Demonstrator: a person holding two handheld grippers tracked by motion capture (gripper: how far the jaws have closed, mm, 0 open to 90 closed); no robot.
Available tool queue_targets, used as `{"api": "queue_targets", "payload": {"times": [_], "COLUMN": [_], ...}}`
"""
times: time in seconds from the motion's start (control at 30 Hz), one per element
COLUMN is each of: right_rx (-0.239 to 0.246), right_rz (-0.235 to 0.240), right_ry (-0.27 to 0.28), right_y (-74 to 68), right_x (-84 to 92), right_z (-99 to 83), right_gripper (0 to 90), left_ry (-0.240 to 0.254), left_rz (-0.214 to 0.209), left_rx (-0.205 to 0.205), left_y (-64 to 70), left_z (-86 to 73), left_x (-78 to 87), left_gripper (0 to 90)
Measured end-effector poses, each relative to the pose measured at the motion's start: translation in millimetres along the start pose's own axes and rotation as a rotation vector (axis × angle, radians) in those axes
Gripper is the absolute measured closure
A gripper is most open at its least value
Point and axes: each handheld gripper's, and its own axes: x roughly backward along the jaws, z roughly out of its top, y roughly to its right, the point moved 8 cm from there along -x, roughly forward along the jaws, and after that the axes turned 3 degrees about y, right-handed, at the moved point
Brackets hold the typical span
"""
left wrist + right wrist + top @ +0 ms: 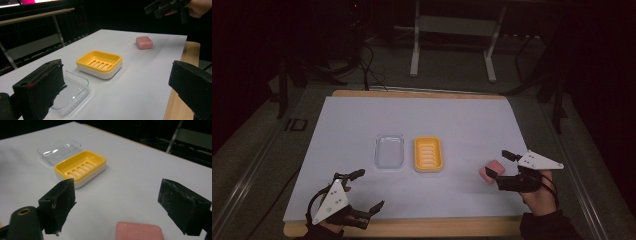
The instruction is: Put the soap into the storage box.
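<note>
Pink soap bar (pixel 491 171) lies flat on the white sheet (pixel 462 120) covering the wooden table (pixel 412 227), at the right side, well apart from the two dishes at the centre. I note my right gripper (pixel 501 164) held level just beside it, jaws spread wide, the bar lying near the mouth of the gap and touched by neither jaw as far as I can tell. In the right gripper view the soap bar (pixel 139 231) sits at the bottom edge between and ahead of the open jaws.

At the centre I record a yellow soap dish (pixel 428 154) with a slotted floor and white base, upright and empty. Just to its left lies a clear plastic lid (pixel 389 150), close alongside; whether the two touch I cannot tell.

My left gripper (pixel 368 190) hangs at the near left corner of the sheet, jaws wide apart and holding nothing, well clear of the dishes. In its own view the clear lid (pixel 72 92) lies nearest, the yellow dish (pixel 100 63) beyond, the soap (pixel 144 42) farther off.
</note>
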Motion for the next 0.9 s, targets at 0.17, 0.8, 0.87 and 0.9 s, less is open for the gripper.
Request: {"api": "queue_targets", "payload": {"times": [0.17,0.8,0.87,0.9], "right_rx": [0.002,-0.155,-0.174,-0.191], "right_rz": [0.033,0.062,0.062,0.059], "right_ry": [-0.157,-0.606,-0.623,-0.638], "right_y": [1.0,-12.1,-13.3,-14.2], "right_x": [-0.5,-0.6,-1.7,-1.9], "right_z": [-9.0,-49.1,-51.1,-52.2], "right_gripper": [13.5,17.7,16.7,16.7], "left_ry": [-0.005,-0.022,-0.024,-0.025], "left_rz": [0.000,0.001,0.002,0.002], "left_rx": [-0.002,-0.012,-0.014,-0.015], "left_y": [0.0,0.7,1.0,1.1], "left_z": [-0.4,-2.3,-2.5,-2.6], "left_x": [-0.3,-1.9,-2.1,-2.1], "left_gripper": [0.6,0.7,0.6,0.6]}}
